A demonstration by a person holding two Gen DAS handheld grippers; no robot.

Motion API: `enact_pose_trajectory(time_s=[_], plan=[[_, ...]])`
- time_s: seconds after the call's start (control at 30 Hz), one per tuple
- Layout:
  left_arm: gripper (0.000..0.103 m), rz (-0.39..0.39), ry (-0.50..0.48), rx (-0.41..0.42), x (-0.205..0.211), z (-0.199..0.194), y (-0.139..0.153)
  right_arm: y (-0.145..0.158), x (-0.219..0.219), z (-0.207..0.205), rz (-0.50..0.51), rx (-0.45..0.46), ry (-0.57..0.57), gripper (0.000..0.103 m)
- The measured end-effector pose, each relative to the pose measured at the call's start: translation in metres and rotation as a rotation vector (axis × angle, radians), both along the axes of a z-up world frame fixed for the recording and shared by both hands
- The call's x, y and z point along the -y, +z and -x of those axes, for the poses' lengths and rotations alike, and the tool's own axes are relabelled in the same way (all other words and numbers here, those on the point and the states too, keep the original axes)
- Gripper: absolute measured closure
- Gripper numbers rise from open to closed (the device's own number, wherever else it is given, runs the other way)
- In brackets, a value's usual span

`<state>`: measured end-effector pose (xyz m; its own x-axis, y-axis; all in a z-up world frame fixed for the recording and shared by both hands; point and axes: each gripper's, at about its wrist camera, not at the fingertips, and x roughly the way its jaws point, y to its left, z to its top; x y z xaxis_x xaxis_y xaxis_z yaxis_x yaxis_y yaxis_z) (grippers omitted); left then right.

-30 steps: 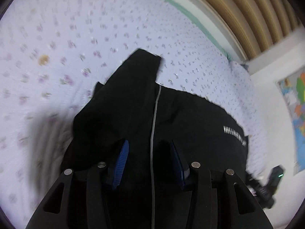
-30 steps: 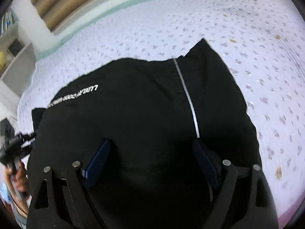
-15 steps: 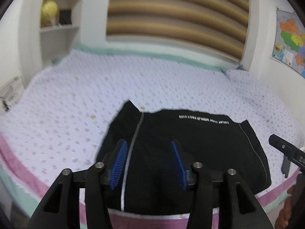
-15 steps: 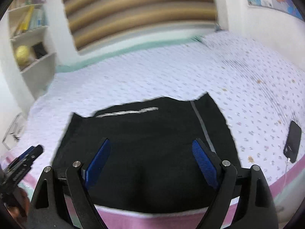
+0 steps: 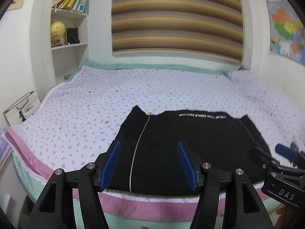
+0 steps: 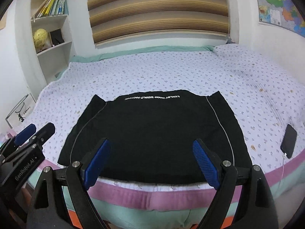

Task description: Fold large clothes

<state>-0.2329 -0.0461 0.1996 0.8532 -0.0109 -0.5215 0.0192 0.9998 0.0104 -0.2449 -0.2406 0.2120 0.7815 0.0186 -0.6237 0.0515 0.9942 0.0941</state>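
Note:
A black garment [image 6: 152,133] with white lettering and thin white seam lines lies folded flat near the front edge of the bed [image 6: 171,72]; in the left wrist view the same black garment [image 5: 190,143] lies ahead. My left gripper [image 5: 148,164] hovers above and in front of it, jaws opening, nothing between its blue pads [image 5: 111,164]. My right gripper [image 6: 150,162] is held wide open, off the cloth, nothing between its blue pads [image 6: 205,164]. Each gripper shows at the edge of the other's view: the right gripper [image 5: 284,162] and the left gripper [image 6: 28,139].
A black phone [image 6: 289,140] on a white cable lies on the bed's right front. A shelf unit [image 6: 51,34] with books and a yellow globe [image 6: 40,36] stands at the back left. A striped blind [image 6: 158,9] and a wall map [image 6: 280,3] are behind.
Both grippers pulled back and up from close over the garment, so the whole bed and room now show. The left jaws have spread wider.

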Motion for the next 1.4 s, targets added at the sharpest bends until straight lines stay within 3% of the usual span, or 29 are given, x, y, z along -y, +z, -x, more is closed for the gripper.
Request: enact_pose_trajectory(time_s=[0.27,0.47,1.4], plan=[[0.040,-0.026,-0.046,-0.012,0.009,0.002,-0.007,0.000,-0.005,-0.001,0.036,-0.002,-0.002,0.013],[0.040,0.012,-0.036,-0.018,0.004,-0.003,-0.006,-0.001,-0.002,-0.004,0.059,-0.003,-0.009,0.013],[0.040,0.003,-0.050,-0.081,0.014,-0.016,-0.025,-0.020,0.012,-0.015,0.017,-0.057,-0.025,0.013]])
